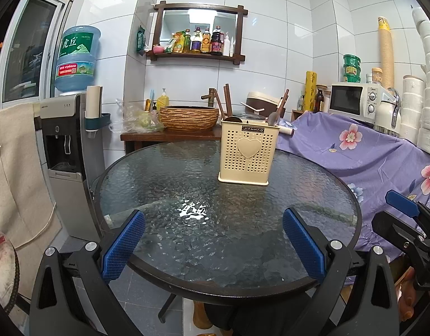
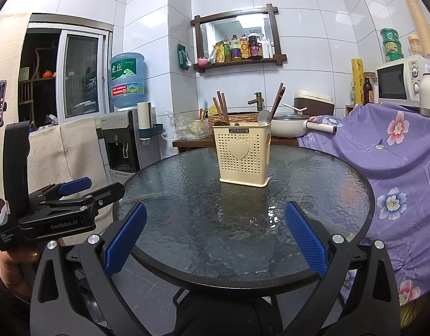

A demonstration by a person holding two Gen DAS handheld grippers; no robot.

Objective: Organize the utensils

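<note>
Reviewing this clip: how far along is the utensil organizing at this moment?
It looks finished or nearly so. Chopsticks and a spoon stand in the cream utensil holder on the glass table, which shows no loose utensils. Left gripper and right gripper hover with jaws open, holding nothing. Nothing visibly remains.

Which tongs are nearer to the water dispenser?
Left. The left tongs hang on the water dispenser side; the right tongs are beyond them, by the purple cloth.
</note>
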